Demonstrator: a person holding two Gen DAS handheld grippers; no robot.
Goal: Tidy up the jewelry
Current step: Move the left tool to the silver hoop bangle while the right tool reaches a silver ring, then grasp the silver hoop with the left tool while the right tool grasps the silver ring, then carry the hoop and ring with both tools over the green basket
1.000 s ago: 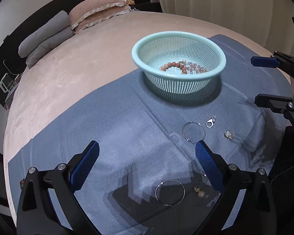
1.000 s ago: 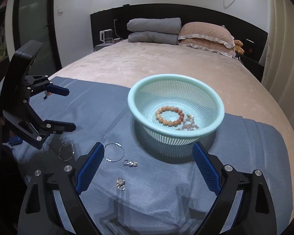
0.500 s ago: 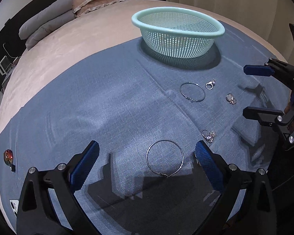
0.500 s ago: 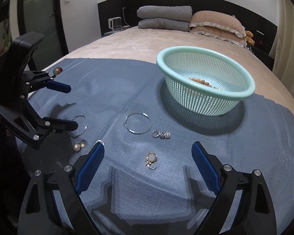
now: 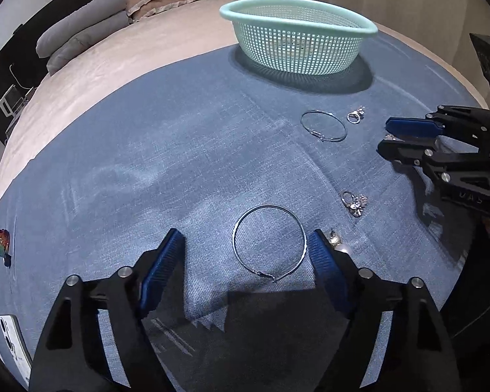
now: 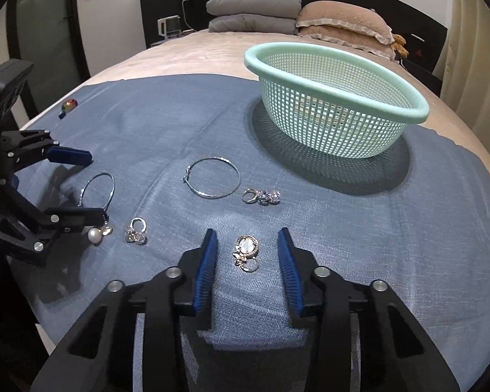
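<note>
On the blue denim-like cloth [image 5: 166,163] covering the bed, the left gripper [image 5: 245,245] is closing its blue-padded jaws around a large thin silver hoop [image 5: 268,242], not yet pressing it. The right gripper [image 6: 247,248] is closing around a small gold-rimmed pearly pendant [image 6: 246,252], pads still apart from it. The mint-green plastic mesh basket [image 6: 336,111] is sitting beyond the scattered jewelry.

Left claw [image 5: 245,248] is closing around the big hoop earring [image 5: 268,242] lying flat on the blue cloth [image 5: 147,163], pads not touching it. Pearl stud [image 5: 341,246] just beside the right finger, mint basket [image 5: 297,45] further back.
</note>
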